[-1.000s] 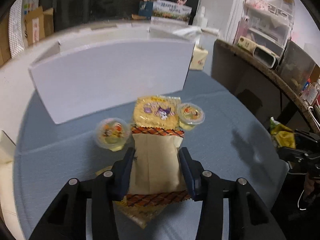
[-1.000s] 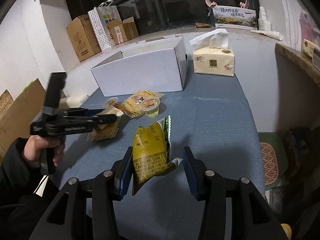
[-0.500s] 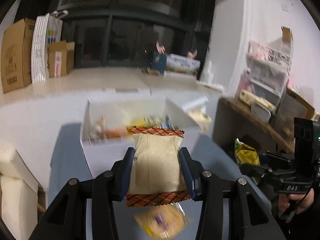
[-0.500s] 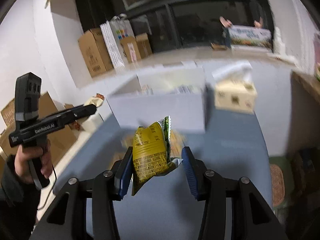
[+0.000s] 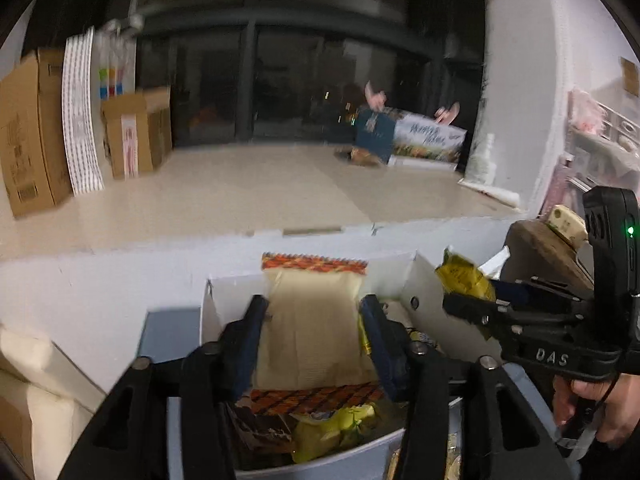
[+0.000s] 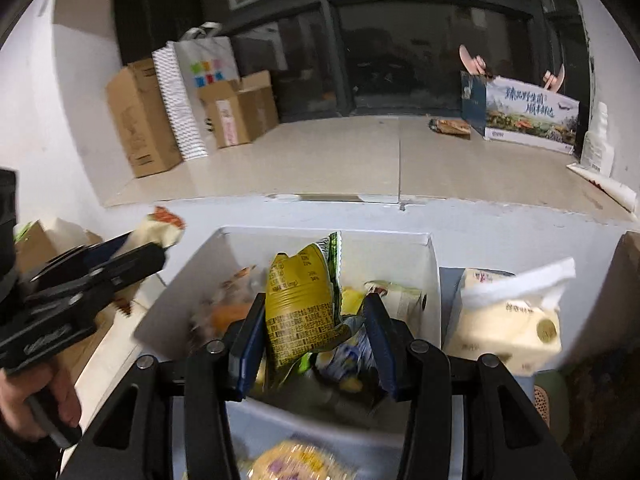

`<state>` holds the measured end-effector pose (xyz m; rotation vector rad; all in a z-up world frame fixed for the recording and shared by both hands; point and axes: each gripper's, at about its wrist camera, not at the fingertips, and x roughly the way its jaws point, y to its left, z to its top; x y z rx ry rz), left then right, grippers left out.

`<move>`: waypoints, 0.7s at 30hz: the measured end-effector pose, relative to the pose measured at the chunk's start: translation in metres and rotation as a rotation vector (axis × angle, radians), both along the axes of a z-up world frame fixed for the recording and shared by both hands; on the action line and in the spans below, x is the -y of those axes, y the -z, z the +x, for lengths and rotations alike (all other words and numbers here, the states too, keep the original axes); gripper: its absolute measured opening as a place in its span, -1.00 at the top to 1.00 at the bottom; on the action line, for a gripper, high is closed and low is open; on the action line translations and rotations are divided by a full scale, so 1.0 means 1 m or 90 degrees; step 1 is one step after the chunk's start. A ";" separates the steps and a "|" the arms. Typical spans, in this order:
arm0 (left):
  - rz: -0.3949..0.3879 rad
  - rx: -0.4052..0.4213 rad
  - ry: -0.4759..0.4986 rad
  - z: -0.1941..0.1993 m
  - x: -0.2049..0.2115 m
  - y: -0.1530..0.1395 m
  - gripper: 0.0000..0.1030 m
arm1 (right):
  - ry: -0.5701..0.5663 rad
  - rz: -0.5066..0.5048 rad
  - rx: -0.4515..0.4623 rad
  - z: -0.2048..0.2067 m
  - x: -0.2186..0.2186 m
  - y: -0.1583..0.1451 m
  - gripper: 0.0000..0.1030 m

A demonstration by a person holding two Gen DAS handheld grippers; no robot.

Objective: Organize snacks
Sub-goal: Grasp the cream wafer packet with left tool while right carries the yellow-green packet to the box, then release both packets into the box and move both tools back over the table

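Left wrist: left tool (image 5: 312,336) opening around beige snack packet (image 5: 312,332) above white box (image 5: 424,280).

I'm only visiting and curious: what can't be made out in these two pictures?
- Left wrist view: floor of the white box, hidden behind the beige packet.
- Right wrist view: snacks at the box's left, motion-blurred.
- Right wrist view: print on the yellow packet, too small to read.
- Right wrist view: patterned packet, blurred, cut by the bottom edge.
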<state>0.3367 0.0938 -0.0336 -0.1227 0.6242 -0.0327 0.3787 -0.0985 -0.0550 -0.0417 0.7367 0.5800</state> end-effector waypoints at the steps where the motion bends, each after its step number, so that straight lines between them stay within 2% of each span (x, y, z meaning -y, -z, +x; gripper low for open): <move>1: -0.014 -0.018 -0.019 0.007 -0.006 0.004 -0.86 | 0.014 -0.006 -0.005 0.008 -0.002 0.001 -0.34; 2: -0.015 -0.012 -0.033 0.007 -0.009 0.005 -1.00 | 0.027 -0.011 -0.010 0.015 -0.001 0.002 -0.87; 3: -0.011 -0.003 -0.041 0.005 -0.012 0.005 -1.00 | 0.035 -0.009 -0.008 0.017 0.000 0.001 -1.00; 5: -0.010 -0.003 -0.027 0.001 -0.012 0.008 -1.00 | 0.051 -0.006 0.009 0.016 0.007 -0.003 -1.00; 11: 0.019 0.008 -0.021 -0.022 0.000 0.003 -1.00 | 0.039 -0.014 0.037 -0.006 0.016 -0.013 -1.00; 16: 0.026 0.028 0.008 -0.056 0.014 -0.012 -1.00 | 0.003 -0.029 0.096 -0.052 0.020 -0.026 -1.00; 21: 0.009 0.054 0.048 -0.113 0.028 -0.018 -1.00 | -0.026 0.026 0.115 -0.109 0.045 -0.032 -1.00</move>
